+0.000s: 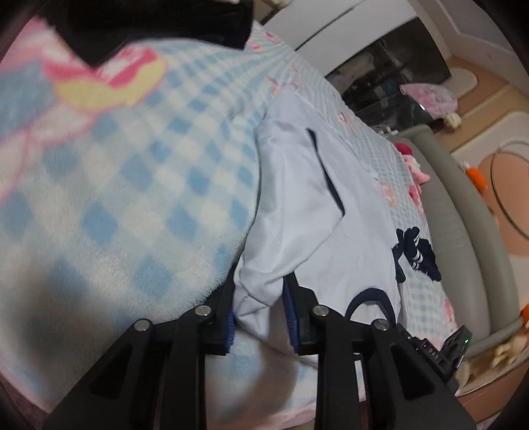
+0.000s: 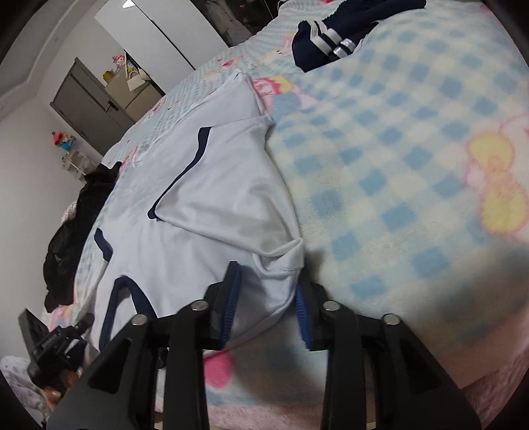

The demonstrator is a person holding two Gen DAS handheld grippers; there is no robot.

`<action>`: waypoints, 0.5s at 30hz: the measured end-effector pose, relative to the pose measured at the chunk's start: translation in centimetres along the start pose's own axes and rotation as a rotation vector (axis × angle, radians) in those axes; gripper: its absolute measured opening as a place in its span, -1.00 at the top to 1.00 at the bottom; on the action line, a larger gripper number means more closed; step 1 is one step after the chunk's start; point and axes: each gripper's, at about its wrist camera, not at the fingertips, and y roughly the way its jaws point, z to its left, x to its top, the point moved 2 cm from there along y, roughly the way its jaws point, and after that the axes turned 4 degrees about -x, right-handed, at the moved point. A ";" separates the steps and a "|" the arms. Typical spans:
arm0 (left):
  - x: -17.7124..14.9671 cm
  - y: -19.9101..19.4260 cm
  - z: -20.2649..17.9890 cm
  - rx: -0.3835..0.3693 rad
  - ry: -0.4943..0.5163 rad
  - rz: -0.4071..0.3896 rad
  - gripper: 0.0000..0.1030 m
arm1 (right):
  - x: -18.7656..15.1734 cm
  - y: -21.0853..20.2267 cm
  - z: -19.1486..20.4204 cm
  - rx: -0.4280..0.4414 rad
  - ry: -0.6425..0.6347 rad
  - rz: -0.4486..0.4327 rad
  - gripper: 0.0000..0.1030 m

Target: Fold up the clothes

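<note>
A pale blue T-shirt [image 1: 330, 211] with navy trim lies on a blue-and-white checked blanket [image 1: 132, 172] on a bed, its sleeve folded inward. My left gripper [image 1: 261, 314] is open, its blue-padded fingers either side of a folded shirt corner near the collar. In the right wrist view the same shirt [image 2: 205, 205] lies left of the blanket [image 2: 396, 198]. My right gripper [image 2: 267, 304] is open, its fingers either side of the other folded corner. Whether the pads touch the cloth I cannot tell.
A navy garment with white stripes [image 2: 334, 36] lies on the blanket further up, and shows beside the shirt in the left wrist view [image 1: 416, 254]. A black garment [image 1: 158, 26] lies at the blanket's far end. A grey bed frame [image 1: 456, 211] and dark clothes [image 2: 76, 228] flank the bed.
</note>
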 end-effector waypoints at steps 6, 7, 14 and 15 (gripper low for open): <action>0.2 1.1 -1.1 -0.020 0.044 0.036 0.06 | -0.4 0.8 0.2 -0.017 -0.014 0.033 0.17; 0.2 1.3 -1.5 -0.021 0.070 0.047 -0.02 | -0.4 0.8 0.0 -0.006 -0.003 0.036 0.17; -0.5 1.6 -4.7 0.129 0.267 0.006 0.13 | -0.5 -0.2 0.7 -0.012 -0.035 -0.006 0.19; -0.5 1.5 -4.9 0.135 0.278 -0.004 0.27 | -0.3 -0.5 1.1 -0.008 -0.049 -0.016 0.37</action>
